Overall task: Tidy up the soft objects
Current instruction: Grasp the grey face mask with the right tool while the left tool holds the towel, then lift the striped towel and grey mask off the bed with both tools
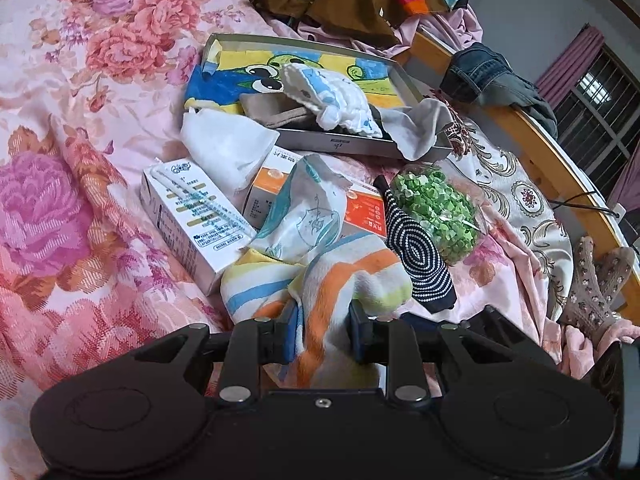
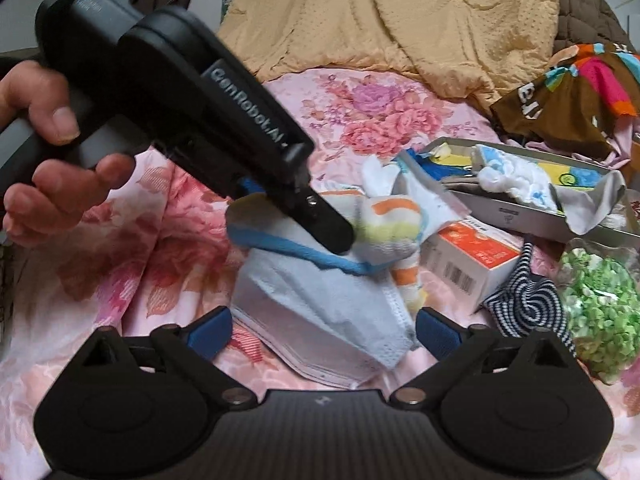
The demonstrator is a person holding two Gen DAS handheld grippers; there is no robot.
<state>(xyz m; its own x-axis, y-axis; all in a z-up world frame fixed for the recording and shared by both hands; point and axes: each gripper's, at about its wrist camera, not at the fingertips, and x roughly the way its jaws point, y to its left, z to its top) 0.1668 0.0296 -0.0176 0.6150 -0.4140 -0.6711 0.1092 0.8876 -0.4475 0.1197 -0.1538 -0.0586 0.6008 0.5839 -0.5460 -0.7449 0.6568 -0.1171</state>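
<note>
Left wrist view shows the tray [image 1: 404,80] part-filled, left gripper [image 1: 325,334] pinching a striped sock [image 1: 340,276], right gripper [image 2: 324,334] spread over a face mask [image 2: 320,312]; much remains on the bed [image 1: 80,120].

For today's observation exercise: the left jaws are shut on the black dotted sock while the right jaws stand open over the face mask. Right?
Not quite. The left wrist view shows the left gripper shut on the striped sock, not the black dotted sock. The rest holds: right gripper, face mask.

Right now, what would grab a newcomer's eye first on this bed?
The left gripper, its jaws clamped on a striped fuzzy sock low at the centre of the left wrist view. Behind it, a grey tray heaped with a cartoon towel and cloths. At right, a bag of green bits beside a dotted black sock.
</note>
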